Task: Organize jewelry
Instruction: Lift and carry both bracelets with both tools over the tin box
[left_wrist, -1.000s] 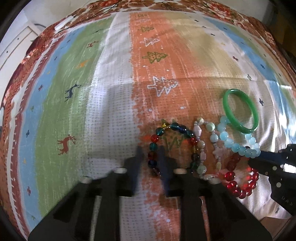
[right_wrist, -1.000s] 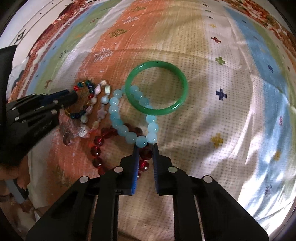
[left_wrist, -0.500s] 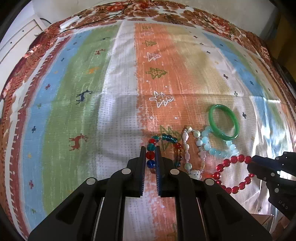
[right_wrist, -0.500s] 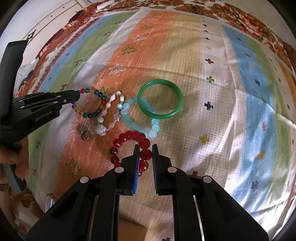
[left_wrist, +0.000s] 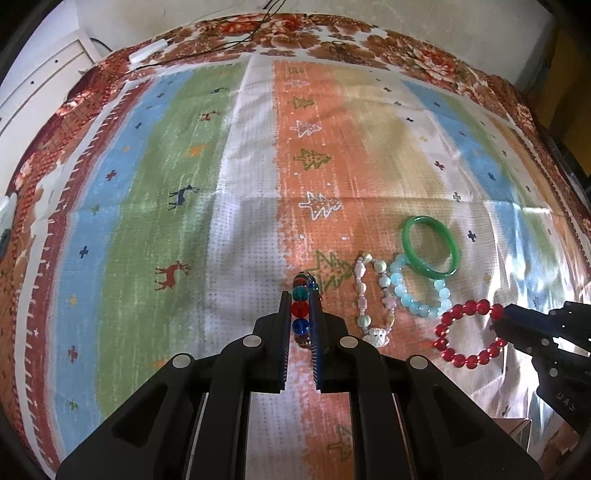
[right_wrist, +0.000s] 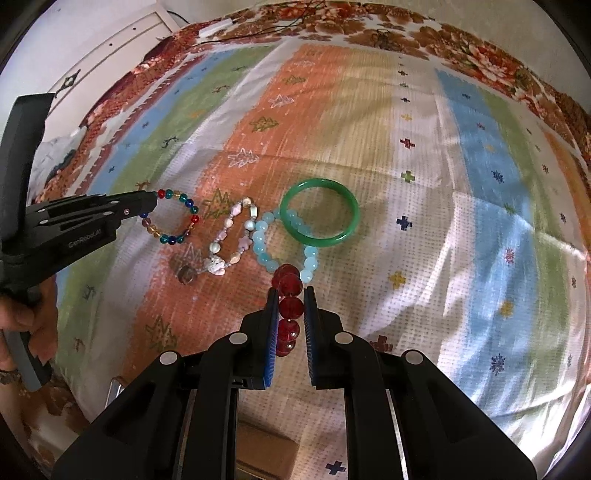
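My left gripper (left_wrist: 300, 295) is shut on a multicoloured bead bracelet (left_wrist: 300, 308) and holds it above the striped cloth (left_wrist: 147, 229); the bracelet also shows in the right wrist view (right_wrist: 173, 218). My right gripper (right_wrist: 290, 291) is shut on a red bead bracelet (right_wrist: 290, 308), seen as a ring in the left wrist view (left_wrist: 467, 330). On the cloth between them lie a pastel charm bracelet (left_wrist: 369, 295), a light blue bead bracelet (left_wrist: 417, 291) and a green bangle (left_wrist: 430, 245).
A small round dark object (right_wrist: 186, 275) lies near the charm bracelet. A brown box (right_wrist: 266, 450) sits below the right gripper at the cloth's near edge. White furniture (left_wrist: 37, 92) stands at the far left.
Both grippers have risen and pulled back with their bracelets. The multicoloured bracelet moved left and the red one right, away from the pile.
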